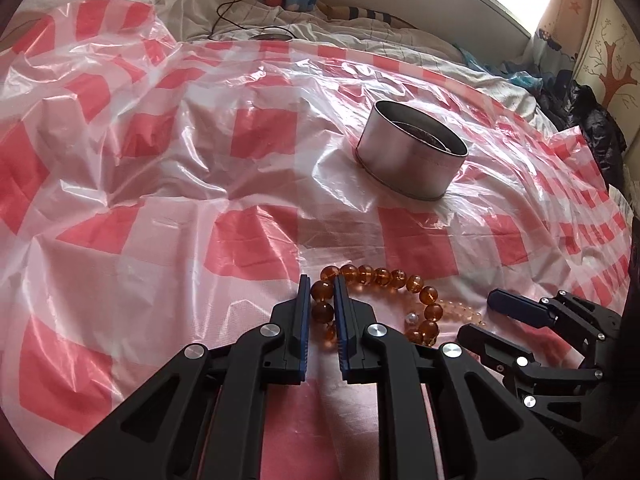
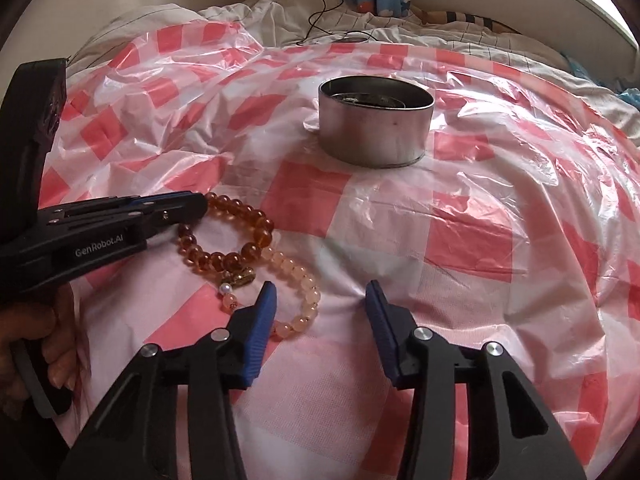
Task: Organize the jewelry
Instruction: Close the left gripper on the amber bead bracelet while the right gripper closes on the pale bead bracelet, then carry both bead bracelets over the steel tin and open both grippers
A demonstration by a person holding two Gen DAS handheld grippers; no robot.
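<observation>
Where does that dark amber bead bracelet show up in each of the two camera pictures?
Left wrist view: the amber bracelet lies bottom centre, with some beads between the left gripper fingers.
Right wrist view: it sits at left-centre, beside the left gripper.
Shared landmark: the round metal tin stands beyond the bracelet in both.

The left black plastic two-finger tool (image 1: 322, 312) is showing angular linkage arms with triangular cut-outs, round silver pivot screws and ribbed blue pads (image 1: 305, 320) lining its fingers. The right black plastic two-finger tool (image 2: 320, 328) is wearing the same build, with brighter blue pads (image 2: 260, 336). White "GenRobot.AI" lettering is running along the left tool's side. The person's bare-skinned left hand (image 2: 56, 360) is showing long, pale fingernails.
</observation>
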